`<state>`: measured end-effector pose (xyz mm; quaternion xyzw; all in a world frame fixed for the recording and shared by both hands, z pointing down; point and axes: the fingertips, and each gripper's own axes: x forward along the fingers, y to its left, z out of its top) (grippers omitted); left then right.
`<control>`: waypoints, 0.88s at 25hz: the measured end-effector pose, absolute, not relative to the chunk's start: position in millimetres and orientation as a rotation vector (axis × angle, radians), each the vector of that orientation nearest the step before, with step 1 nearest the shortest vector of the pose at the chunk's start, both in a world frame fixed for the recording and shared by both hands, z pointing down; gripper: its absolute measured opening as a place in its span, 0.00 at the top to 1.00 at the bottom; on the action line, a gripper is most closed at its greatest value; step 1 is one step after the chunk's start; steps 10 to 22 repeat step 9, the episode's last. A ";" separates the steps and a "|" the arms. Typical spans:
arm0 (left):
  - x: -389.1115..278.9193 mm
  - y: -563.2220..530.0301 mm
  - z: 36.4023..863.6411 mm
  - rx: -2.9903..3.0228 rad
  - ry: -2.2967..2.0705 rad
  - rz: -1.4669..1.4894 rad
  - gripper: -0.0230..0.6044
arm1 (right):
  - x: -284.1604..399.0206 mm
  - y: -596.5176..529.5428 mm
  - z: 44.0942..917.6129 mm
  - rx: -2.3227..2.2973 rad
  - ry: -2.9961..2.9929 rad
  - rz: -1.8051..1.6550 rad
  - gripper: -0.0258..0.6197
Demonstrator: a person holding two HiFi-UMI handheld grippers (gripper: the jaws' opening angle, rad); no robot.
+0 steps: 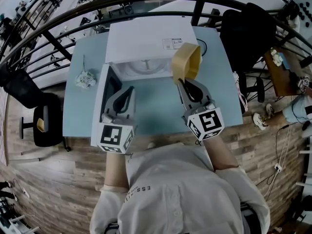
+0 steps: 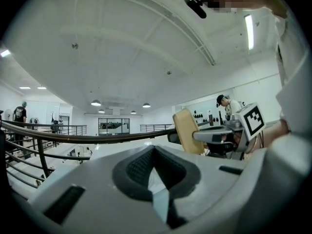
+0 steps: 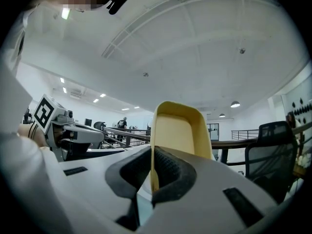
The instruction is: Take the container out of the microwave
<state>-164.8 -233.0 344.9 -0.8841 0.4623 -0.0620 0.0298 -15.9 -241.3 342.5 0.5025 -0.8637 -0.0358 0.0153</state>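
Observation:
A white microwave [image 1: 146, 45] stands at the back of a light blue table [image 1: 161, 111], its door [image 1: 104, 99] swung open to the left. Its cavity shows a white turntable. My right gripper [image 1: 182, 82] is shut on the rim of a yellow container [image 1: 186, 62] and holds it tilted on edge in front of the microwave's right end. In the right gripper view the container's wall [image 3: 178, 130] stands pinched between the dark pads [image 3: 170, 169]. My left gripper [image 1: 129, 89] hovers beside the open door, shut with nothing in it [image 2: 154, 150]. The container [image 2: 187, 130] also appears in the left gripper view.
A small bunch of white flowers [image 1: 85, 78] lies at the table's left edge. A curved black railing [image 1: 73, 18] runs behind the table. One black chair [image 1: 41, 123] stands to the left and another [image 1: 248, 28] at the back right. The floor is wood.

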 end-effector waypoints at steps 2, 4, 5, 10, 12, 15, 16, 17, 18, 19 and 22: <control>-164.4 -235.2 343.2 -2.726 1.426 -0.191 0.97 | -14.7 -242.9 342.0 1.570 -2.681 -0.118 0.92; -163.4 -237.7 342.4 -2.724 1.426 -0.198 0.97 | -13.3 -245.2 340.5 1.575 -2.679 -0.128 0.92; -163.1 -238.8 342.5 -2.723 1.427 -0.202 0.97 | -12.7 -246.3 340.0 1.578 -2.678 -0.133 0.92; -164.1 -240.7 345.8 -2.725 1.443 -0.221 0.97 | -8.4 -249.8 344.6 1.613 -2.636 -0.125 0.92; -164.1 -240.7 345.8 -2.725 1.443 -0.221 0.97 | -8.4 -249.8 344.6 1.613 -2.636 -0.125 0.92; -164.1 -240.7 345.8 -2.725 1.443 -0.221 0.97 | -8.4 -249.8 344.6 1.613 -2.636 -0.125 0.92; -164.1 -240.7 345.8 -2.725 1.443 -0.221 0.97 | -8.4 -249.8 344.6 1.613 -2.636 -0.125 0.92; -164.1 -240.7 345.8 -2.725 1.443 -0.221 0.97 | -8.4 -249.8 344.6 1.613 -2.636 -0.125 0.92; -164.1 -240.7 345.8 -2.725 1.443 -0.221 0.97 | -8.4 -249.8 344.6 1.613 -2.636 -0.125 0.92; -164.1 -240.7 345.8 -2.725 1.443 -0.221 0.97 | -8.4 -249.8 344.6 1.613 -2.636 -0.125 0.92; -164.1 -240.7 345.8 -2.725 1.443 -0.221 0.97 | -8.4 -249.8 344.6 1.613 -2.636 -0.125 0.92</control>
